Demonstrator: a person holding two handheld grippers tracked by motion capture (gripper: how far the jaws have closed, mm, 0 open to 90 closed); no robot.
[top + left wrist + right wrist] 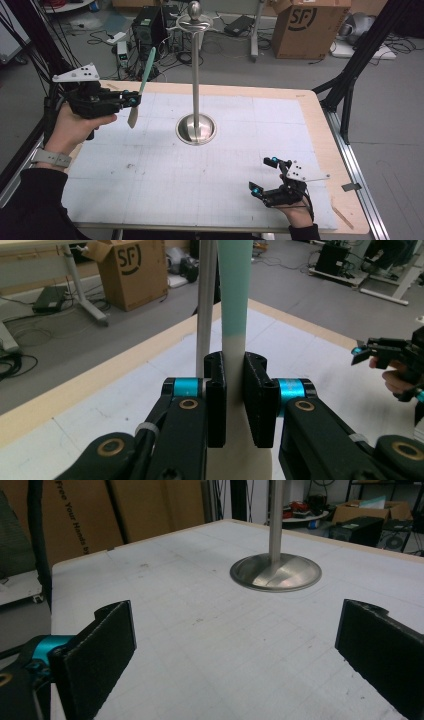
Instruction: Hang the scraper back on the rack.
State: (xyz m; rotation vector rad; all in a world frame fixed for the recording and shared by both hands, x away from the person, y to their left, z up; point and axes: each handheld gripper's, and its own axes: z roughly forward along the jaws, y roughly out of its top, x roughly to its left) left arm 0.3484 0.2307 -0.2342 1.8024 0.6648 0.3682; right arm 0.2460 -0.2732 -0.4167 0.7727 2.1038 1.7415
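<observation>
- My right claw [265,175] sits nearest me, low over the bench's [165,190] front right corner, released, its jaws standing wide with nothing between them. I judge it is parked there to keep out of the way while the other hand works.
- In the right gripper view, bare gridded mat runs between those jaws up to the stand's [275,572] round steel base.
- My left claw [131,99] is up off the bench at the left edge, clenched on a spatula [141,85] at the point where its pale blade meets the mint-green handle.
- The spatula hangs clear of the bench, nearly upright and a little tilted, handle up and blade down. I judge that I hold it near the middle so that the handle end is free to go up toward the top of the stand.
- In the left gripper view the spatula [234,290] rises straight between the pads [216,400], with the stand's pole [206,305] close behind it on the left.
- The stand [195,80] is at mid bench: dished base, thin pole, a small crossbar and a ball on top. Nothing hangs from it, and the dish holds nothing but the pole.
- Beyond the bench, a cardboard box [310,25] stands on the floor; I cannot tell what is in it.
</observation>
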